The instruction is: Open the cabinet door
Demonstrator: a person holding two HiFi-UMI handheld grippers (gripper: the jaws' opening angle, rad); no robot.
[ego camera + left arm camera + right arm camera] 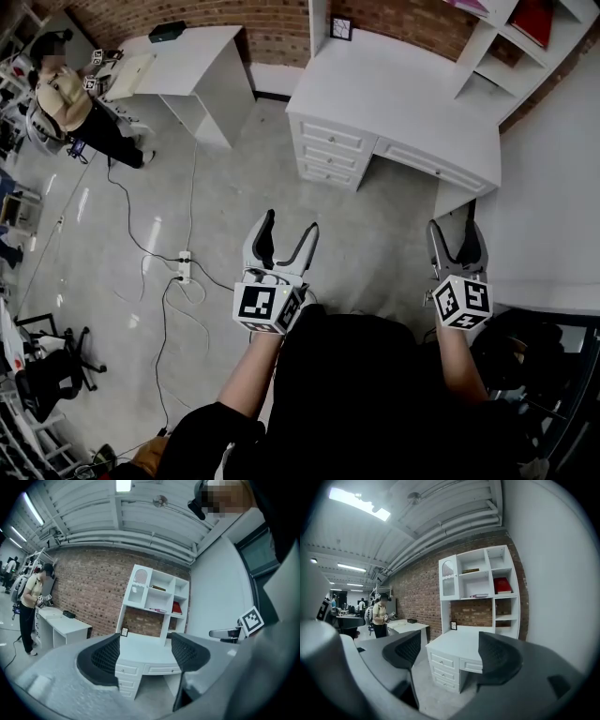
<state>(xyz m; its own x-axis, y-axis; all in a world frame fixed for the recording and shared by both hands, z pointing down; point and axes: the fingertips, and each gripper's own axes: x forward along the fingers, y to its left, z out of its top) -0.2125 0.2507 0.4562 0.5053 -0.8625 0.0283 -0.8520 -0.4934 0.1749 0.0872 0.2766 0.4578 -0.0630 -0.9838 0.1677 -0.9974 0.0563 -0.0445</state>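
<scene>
White-painted wood frames the cabinet door, a narrow panel with an arched pane. It fills the top left compartment of the shelf unit, just above the middle of the right gripper view. It should be light and stiff and swing on hinges, though I cannot tell which edge carries them. The pane looks breakable and the paint is likely slick, so the hold belongs on a knob or on the free edge of the frame, never on the pane. Any knob is too small to make out.

Open shelves beside the door hold a red box and a flat book. Below stands the white desk with its drawers, against a brick wall.

The door is well apart from both tools. The right gripper has its jaws spread wide, with nothing held between them. The left gripper is likewise wide and empty. In the head view both sit low in the frame over the floor. A person stands by a second desk at the left.
</scene>
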